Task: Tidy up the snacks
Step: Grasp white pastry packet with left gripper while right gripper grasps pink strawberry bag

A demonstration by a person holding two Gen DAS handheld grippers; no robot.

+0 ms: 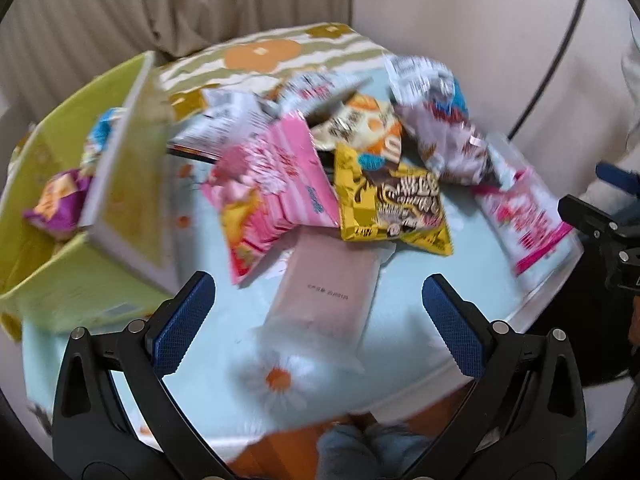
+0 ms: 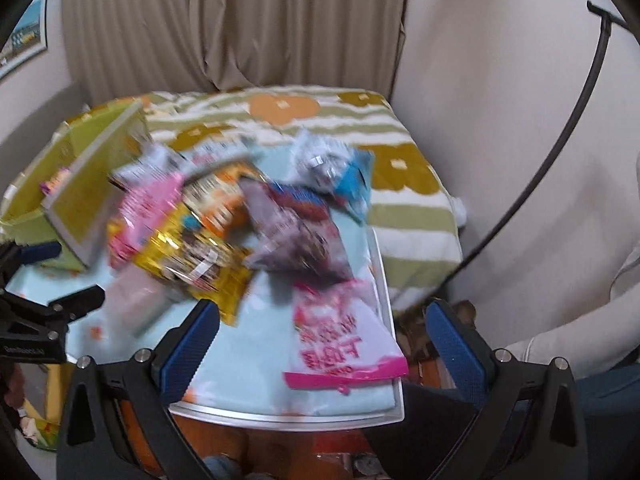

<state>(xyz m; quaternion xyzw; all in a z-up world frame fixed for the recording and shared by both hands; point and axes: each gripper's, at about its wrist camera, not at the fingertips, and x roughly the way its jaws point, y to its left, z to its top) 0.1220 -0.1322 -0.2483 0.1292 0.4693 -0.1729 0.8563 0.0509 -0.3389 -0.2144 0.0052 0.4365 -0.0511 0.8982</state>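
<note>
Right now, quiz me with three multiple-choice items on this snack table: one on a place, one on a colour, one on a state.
1. Where does the purple snack bag lie?
A. inside the green box
B. on the bare tray
C. in the right tool

2. What colour is the packet between the pink striped bag and the white-and-pink pouch?
A. green
B. yellow
C. black

3. How does the left tool stand?
A. shut on a packet
B. shut, holding nothing
C. open, holding nothing

Answers: 1 A, the bag sits within the box walls; 2 B, its wrapper is bright yellow; 3 C, the blue pads stand wide apart above the pale brown packet.
</note>
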